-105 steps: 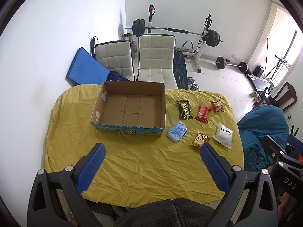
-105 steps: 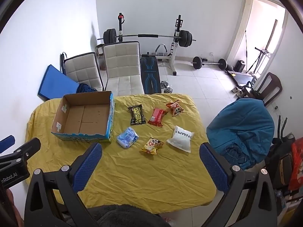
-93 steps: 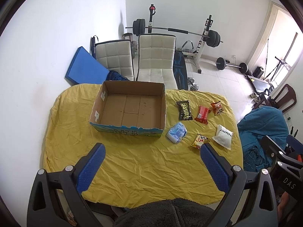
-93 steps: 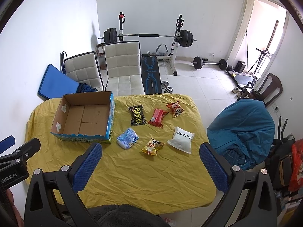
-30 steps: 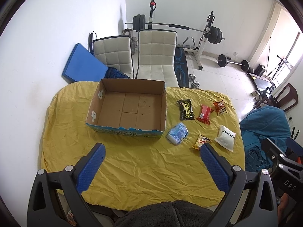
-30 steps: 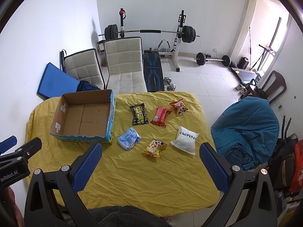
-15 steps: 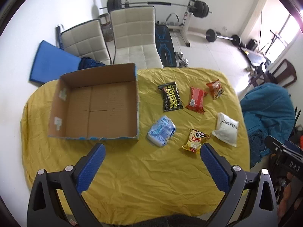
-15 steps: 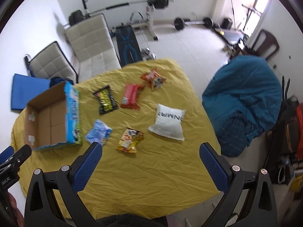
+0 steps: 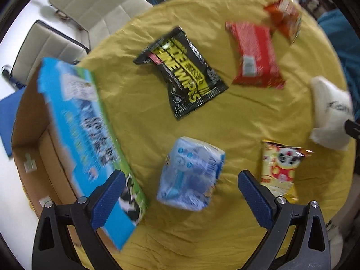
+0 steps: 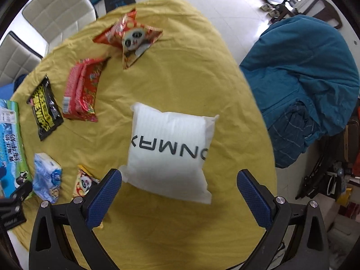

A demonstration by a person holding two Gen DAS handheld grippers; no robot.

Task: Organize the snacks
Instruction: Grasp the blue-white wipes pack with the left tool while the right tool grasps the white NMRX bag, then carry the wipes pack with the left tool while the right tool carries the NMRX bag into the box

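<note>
Snack packs lie on a yellow-clothed table (image 9: 139, 117). My left gripper (image 9: 180, 182) hangs open just above a light-blue pack (image 9: 191, 177), which lies between its fingers' line. Beside it stands the open cardboard box (image 9: 74, 121) with a blue printed side. A black-and-yellow pack (image 9: 182, 72), a red pack (image 9: 254, 54), an orange-red panda pack (image 9: 285, 18) and a yellow panda pack (image 9: 279, 168) lie around. My right gripper (image 10: 178, 182) is open over a white pillow pack (image 10: 168, 150). The blue pack (image 10: 46, 177) sits at the left in the right wrist view.
White padded chairs (image 9: 90, 6) stand behind the table. A teal beanbag-like heap (image 10: 303, 74) sits on the floor right of the table. The table's right edge runs close to the white pack. Tiled floor (image 10: 225, 6) lies beyond.
Both grippers have dropped from high above the table to close over the snacks, the left toward the light-blue pack, the right toward the white pack. Both stay open.
</note>
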